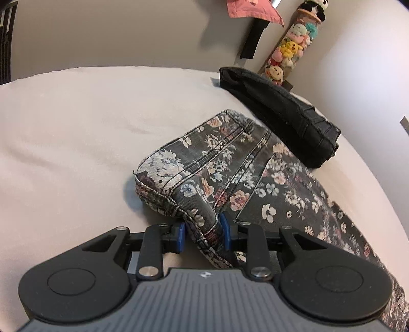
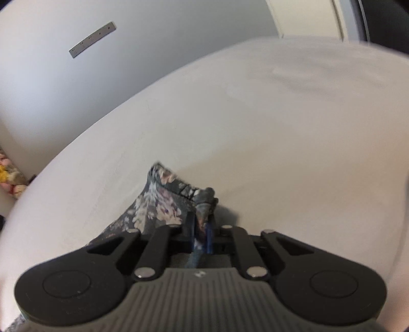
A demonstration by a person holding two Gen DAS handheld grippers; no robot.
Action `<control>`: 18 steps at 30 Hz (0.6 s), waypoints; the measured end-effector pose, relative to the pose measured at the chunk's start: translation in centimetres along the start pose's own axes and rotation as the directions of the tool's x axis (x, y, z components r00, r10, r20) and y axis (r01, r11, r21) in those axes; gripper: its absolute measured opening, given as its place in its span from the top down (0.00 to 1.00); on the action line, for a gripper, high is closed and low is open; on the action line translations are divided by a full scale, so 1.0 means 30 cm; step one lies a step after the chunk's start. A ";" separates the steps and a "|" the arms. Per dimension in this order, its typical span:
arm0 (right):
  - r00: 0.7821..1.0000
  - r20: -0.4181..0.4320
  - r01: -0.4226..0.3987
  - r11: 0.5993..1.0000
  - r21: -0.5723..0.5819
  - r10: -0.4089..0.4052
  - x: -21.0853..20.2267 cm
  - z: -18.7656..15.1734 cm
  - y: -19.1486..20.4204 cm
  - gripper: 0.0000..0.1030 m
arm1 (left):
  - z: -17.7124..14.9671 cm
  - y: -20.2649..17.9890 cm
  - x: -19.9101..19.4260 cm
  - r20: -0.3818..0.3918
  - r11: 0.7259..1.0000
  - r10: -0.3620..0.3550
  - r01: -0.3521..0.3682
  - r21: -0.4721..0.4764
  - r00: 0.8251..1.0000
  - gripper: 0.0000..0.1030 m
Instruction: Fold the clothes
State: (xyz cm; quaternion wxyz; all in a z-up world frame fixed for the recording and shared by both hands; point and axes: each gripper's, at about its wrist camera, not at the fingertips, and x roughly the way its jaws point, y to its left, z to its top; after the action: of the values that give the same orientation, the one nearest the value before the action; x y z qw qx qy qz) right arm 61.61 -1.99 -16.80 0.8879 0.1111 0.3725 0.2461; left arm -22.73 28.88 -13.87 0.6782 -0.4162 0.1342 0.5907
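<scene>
**A:** Start with the left wrist view. What does the left gripper (image 1: 203, 233) have?

**B:** Its blue pads (image 1: 181, 236) are closed to a narrow gap on a bunched hem of the floral jeans (image 1: 217, 176). The garment lies on the pale bed (image 1: 76, 143), partly doubled over, one leg running off to the lower right. The grip sits at a corner, probably so the edge can be carried over as one straight line.

**A:** Anything else on the bed there?

**B:** A folded black garment (image 1: 281, 112) rests just beyond the jeans, near the wall, touching or nearly touching them; it looks already done. Behind it stands a tall tube of plush toys (image 1: 291, 51), and a pink cloth (image 1: 253, 10) hangs above.

**A:** And the right wrist view?

**B:** The right gripper (image 2: 202, 229) is pinched almost shut on another corner of the same floral fabric (image 2: 158, 204), a thin twist of cloth squeezed between its fingers. Ahead lies only bare bed surface (image 2: 281, 127), likely the space the fold will land on.

**A:** What does each view add?

**B:** Only the left shows the black garment and the spread of the jeans. Only the right shows the free landing area and a metal strip (image 2: 93, 38) on the wall.
</scene>
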 end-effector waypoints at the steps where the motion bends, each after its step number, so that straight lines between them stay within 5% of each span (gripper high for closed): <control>1: 1.000 0.015 0.013 1.000 -0.017 -0.013 -0.018 0.008 0.012 0.92 | 0.004 -0.007 -0.014 0.021 1.000 -0.006 0.006 0.009 1.000 0.72; 6: 0.995 0.063 0.080 0.993 -0.084 -0.074 -0.131 0.040 0.071 0.93 | 0.030 -0.042 -0.087 0.102 0.999 -0.051 0.048 0.024 0.994 0.76; 10: 0.996 0.046 0.077 0.990 -0.118 -0.072 -0.265 0.046 0.073 0.93 | 0.042 0.001 -0.114 0.099 1.000 -0.005 0.005 -0.005 0.995 0.77; 18: 0.995 -0.074 0.048 0.985 -0.166 -0.061 -0.466 -0.093 -0.085 0.93 | 0.020 0.171 -0.017 -0.139 0.999 0.035 -0.036 -0.009 0.990 0.76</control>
State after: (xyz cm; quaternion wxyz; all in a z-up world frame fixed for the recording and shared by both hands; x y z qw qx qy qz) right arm 52.11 -11.40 -11.22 0.8851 0.0176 0.3884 0.2558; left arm -27.74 28.73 -15.23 0.6542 -0.4576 0.1851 0.5730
